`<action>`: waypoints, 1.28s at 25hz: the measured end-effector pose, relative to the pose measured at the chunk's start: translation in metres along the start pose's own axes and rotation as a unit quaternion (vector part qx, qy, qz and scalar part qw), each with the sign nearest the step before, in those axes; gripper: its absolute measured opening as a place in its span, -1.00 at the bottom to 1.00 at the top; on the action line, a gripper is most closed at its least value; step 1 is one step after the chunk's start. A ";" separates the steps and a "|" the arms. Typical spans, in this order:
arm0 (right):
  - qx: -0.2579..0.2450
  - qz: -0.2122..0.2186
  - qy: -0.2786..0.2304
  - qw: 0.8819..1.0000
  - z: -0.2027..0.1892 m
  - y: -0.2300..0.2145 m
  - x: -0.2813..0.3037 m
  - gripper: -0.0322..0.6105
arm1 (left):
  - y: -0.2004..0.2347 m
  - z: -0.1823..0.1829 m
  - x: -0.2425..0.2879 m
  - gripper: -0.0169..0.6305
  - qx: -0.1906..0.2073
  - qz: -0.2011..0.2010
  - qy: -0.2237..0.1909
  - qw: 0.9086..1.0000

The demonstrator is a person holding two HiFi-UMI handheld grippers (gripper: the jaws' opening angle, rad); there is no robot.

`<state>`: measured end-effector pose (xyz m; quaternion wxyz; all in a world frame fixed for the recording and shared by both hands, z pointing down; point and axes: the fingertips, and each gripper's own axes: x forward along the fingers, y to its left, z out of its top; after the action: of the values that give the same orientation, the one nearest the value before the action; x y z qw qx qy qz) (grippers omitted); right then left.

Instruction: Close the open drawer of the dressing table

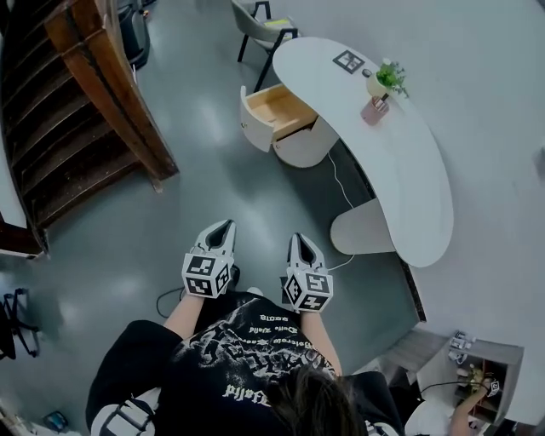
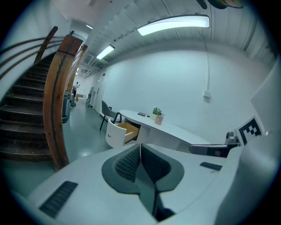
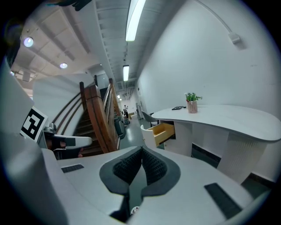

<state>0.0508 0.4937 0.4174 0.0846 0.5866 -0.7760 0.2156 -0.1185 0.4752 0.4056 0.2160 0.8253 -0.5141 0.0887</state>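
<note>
A white curved dressing table (image 1: 409,162) stands along the far wall. Its drawer (image 1: 271,112) is pulled out, showing a wooden inside and a white rounded front. The same drawer (image 2: 119,132) appears ahead in the left gripper view, and the drawer (image 3: 159,133) shows in the right gripper view too. My left gripper (image 1: 223,230) and right gripper (image 1: 301,244) are held side by side in front of the person's body, well short of the drawer. Both are shut with nothing between the jaws.
A wooden staircase (image 1: 94,111) with a curved banister rises on the left. A chair (image 1: 262,25) stands beyond the table's far end. On the tabletop sit a small potted plant (image 1: 387,78), a pink cup (image 1: 374,111) and a dark marker tile (image 1: 349,60). A cable (image 1: 341,183) trails on the floor.
</note>
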 end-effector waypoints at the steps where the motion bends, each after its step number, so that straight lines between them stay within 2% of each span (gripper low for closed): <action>1: 0.001 -0.004 0.001 1.000 0.002 -0.001 0.007 -0.82 | 0.005 0.002 0.006 -0.87 0.001 -0.003 0.004 1.000; 16: 0.017 -0.050 0.009 0.999 0.038 0.017 0.116 -0.82 | 0.092 0.051 0.100 -0.87 0.014 -0.058 0.031 0.998; 22: 0.024 -0.069 0.015 0.997 0.038 0.031 0.143 -0.82 | 0.117 0.061 0.120 -0.87 0.024 -0.083 0.041 0.995; 32: 0.038 -0.085 0.013 0.996 0.039 0.045 0.159 -0.82 | 0.142 0.067 0.126 -0.87 0.025 -0.091 0.049 0.994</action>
<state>-0.0344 0.3476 0.4327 0.0902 0.6508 -0.7132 0.2444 -0.1923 0.2895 0.4301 0.2274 0.8687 -0.4229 0.1218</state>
